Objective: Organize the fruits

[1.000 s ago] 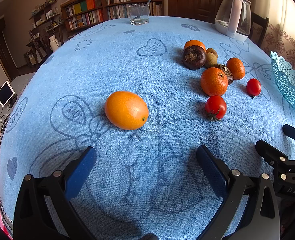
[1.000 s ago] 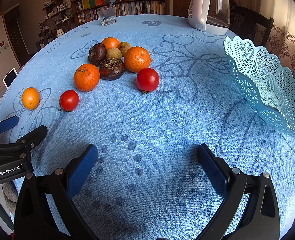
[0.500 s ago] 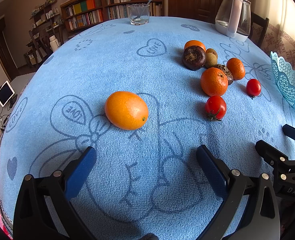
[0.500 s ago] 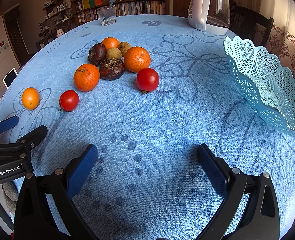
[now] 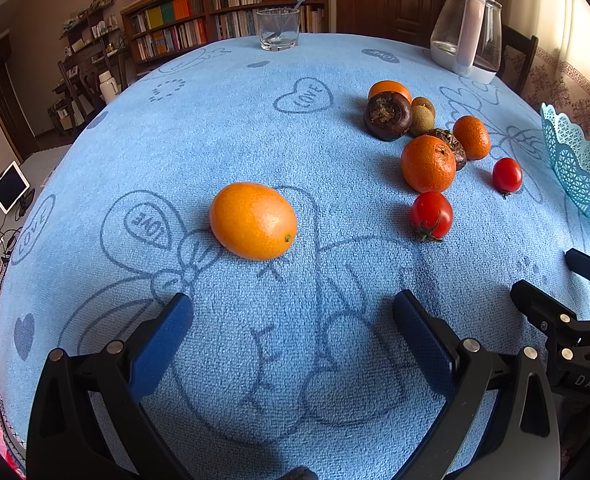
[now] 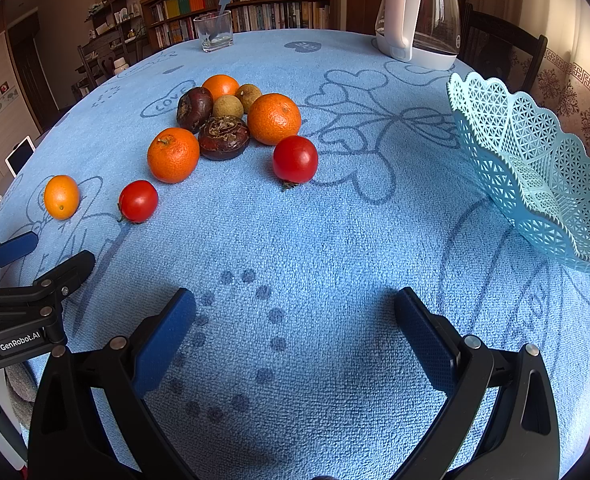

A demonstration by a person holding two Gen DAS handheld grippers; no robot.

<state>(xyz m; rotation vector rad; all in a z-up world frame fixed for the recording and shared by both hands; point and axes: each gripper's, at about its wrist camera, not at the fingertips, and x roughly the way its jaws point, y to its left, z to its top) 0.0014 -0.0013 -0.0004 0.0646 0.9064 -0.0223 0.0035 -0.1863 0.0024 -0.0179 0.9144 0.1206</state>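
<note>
Blue pads line both pairs of fingers, and both pairs stand spread wide with nothing between them. The left gripper (image 5: 293, 330) hovers low over the terry cloth of the table (image 5: 255, 128) near its near edge; the right gripper (image 6: 295, 330) sits just beside it, toward the right edge.

Directly ahead of the left fingers, slightly left of their midline, lies the lone kumquat (image 5: 253, 226), an oval whose long axis runs roughly crosswise to the fingers, stem end toward the right. A grip across its shorter width looks the likelier fit. The left gripper is plainly the nearer; from the right one the kumquat (image 6: 61, 197) sits far off toward the left edge.

Further out, the nearer tomato (image 5: 431, 215) and the cluster of oranges (image 5: 428, 163) and dark fruits lie mid-table. The empty lattice basket (image 6: 535, 168) stands at the right edge, nearest the right gripper.
</note>
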